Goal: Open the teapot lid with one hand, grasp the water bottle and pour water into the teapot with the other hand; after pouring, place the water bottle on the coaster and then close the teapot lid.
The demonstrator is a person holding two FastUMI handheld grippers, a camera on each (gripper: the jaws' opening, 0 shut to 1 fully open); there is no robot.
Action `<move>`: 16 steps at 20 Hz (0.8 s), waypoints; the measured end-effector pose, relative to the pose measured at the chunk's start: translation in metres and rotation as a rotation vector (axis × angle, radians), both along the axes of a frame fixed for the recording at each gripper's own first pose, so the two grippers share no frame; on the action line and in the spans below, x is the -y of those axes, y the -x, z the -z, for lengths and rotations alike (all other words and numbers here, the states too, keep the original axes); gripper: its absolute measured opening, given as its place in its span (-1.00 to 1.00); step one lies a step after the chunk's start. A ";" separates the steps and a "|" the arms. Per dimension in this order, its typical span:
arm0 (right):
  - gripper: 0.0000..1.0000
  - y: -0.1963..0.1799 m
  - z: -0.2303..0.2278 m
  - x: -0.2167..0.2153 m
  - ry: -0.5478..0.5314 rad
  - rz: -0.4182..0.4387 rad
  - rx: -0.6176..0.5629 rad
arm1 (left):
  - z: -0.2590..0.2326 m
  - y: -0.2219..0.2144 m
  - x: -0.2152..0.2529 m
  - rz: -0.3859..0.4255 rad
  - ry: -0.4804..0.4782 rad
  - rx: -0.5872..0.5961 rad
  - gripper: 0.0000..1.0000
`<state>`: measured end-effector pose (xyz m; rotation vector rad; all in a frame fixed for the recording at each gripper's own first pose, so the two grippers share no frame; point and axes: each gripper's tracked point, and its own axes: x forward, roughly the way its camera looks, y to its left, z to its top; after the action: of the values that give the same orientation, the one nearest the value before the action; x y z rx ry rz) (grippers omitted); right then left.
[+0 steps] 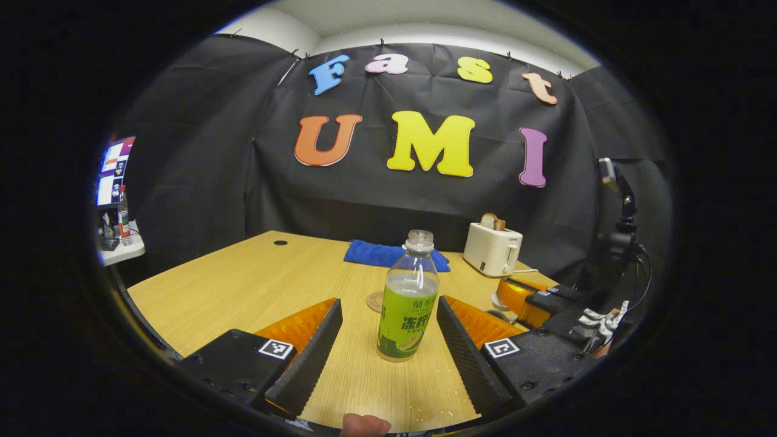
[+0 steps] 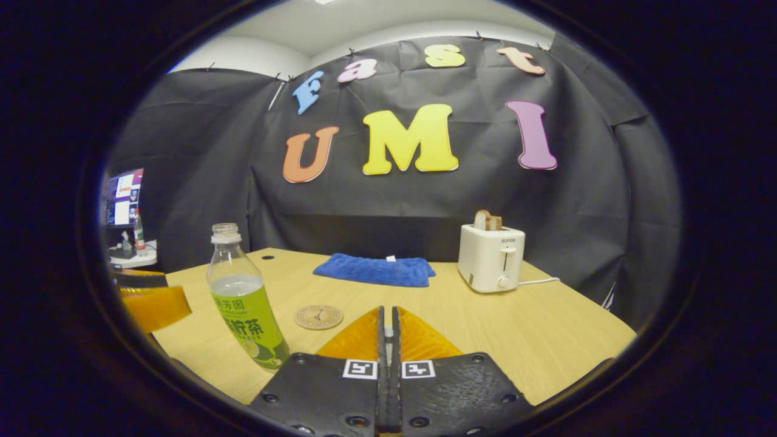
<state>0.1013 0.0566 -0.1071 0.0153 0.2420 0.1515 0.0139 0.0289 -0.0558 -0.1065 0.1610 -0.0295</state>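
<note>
My left gripper (image 1: 388, 331) is standing wide open with the water bottle (image 1: 408, 300) upright between its fingers, neither one touching it. The bottle is uncapped and holding clear liquid up to about its shoulder. I am keeping my right gripper (image 2: 388, 331) closed with its fingers together on nothing. The coaster (image 2: 318, 316) is lying just behind the bottle; a blue cloth (image 2: 375, 270) and a toaster (image 2: 490, 257) carrying bread are sitting farther back on the table (image 2: 546, 334).

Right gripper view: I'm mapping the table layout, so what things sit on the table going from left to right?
Water bottle → coaster → blue towel → toaster with bread in its slot.
</note>
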 end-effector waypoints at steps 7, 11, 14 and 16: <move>-1.00 0.019 -0.006 0.022 0.007 0.001 -0.001 | 0.042 -0.013 0.020 0.055 -0.018 -0.085 0.96; -1.00 0.030 -0.007 0.033 0.012 0.009 0.000 | 0.059 -0.026 0.028 0.070 -0.016 -0.115 0.96; -1.00 0.031 -0.011 0.042 0.023 0.016 0.009 | 0.068 -0.038 0.032 0.077 -0.012 -0.126 0.96; -1.00 0.031 -0.013 0.045 0.022 0.020 0.012 | 0.074 -0.045 0.031 0.069 -0.004 -0.134 0.96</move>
<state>0.0705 0.0114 -0.0945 -0.0050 0.2313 0.1294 0.0588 -0.0018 -0.1296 -0.0990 0.2990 -0.0914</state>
